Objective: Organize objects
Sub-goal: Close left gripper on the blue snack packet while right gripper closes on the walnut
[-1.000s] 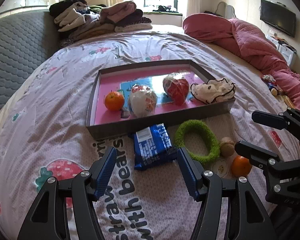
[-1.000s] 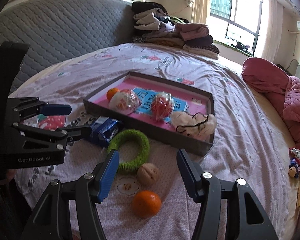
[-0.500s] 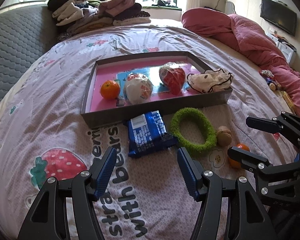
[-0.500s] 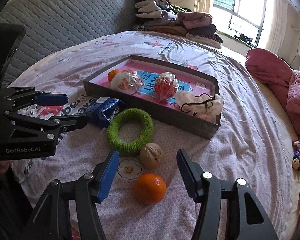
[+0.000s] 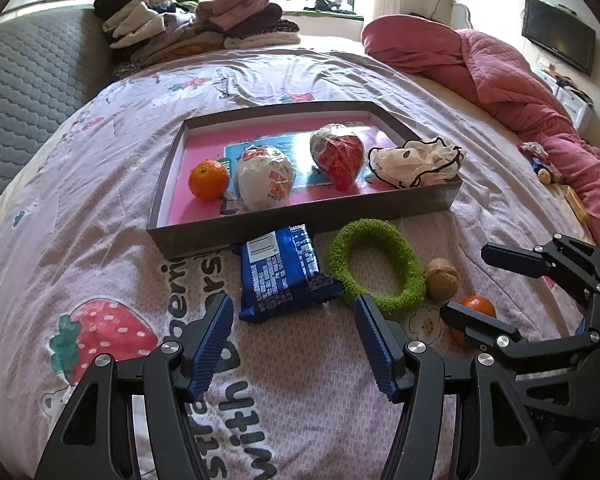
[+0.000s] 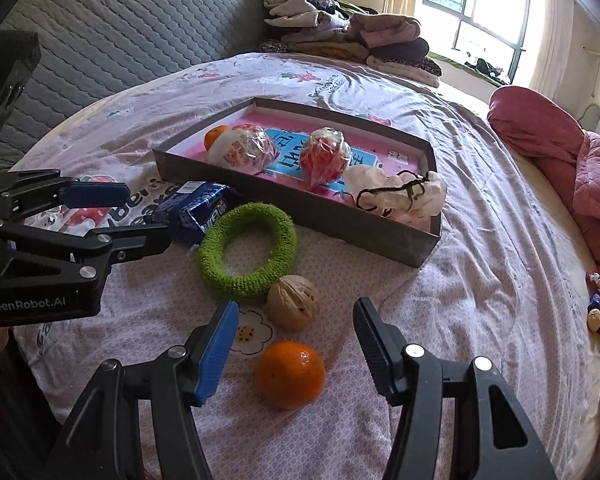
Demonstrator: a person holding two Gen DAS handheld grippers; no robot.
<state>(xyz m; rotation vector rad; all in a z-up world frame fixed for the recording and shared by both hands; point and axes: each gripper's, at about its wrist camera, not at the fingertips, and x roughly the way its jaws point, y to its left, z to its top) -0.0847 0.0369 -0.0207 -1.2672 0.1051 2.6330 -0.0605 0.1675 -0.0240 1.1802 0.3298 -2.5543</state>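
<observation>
While the shallow grey cardboard tray (image 5: 428,200) holds four items (one orange, apparently three bagged), blue snack packet (image 5: 280,276), fuzzy green ring (image 6: 248,248), walnut (image 6: 294,296), loose orange mandarin (image 6: 291,374) remain on bed; left gripper (image 5: 294,344) and right gripper (image 6: 292,344) both wide, empty.

The bedsheet (image 5: 100,208) carries large dark printed lettering beside a strawberry picture: in the left wrist view "with" reads clearly near the bottom edge, with fragments "berri" and "ars" just under the tray (image 5: 300,228). The side of the left gripper (image 6: 140,216) bears the white brand mark "GenRobot.AI" in the right wrist view. The blue snack packet (image 5: 280,276) has a white label and dense white print, too small to read. A blue card (image 6: 288,156) in the tray shows white characters, possibly Chinese, which I cannot make out.
</observation>
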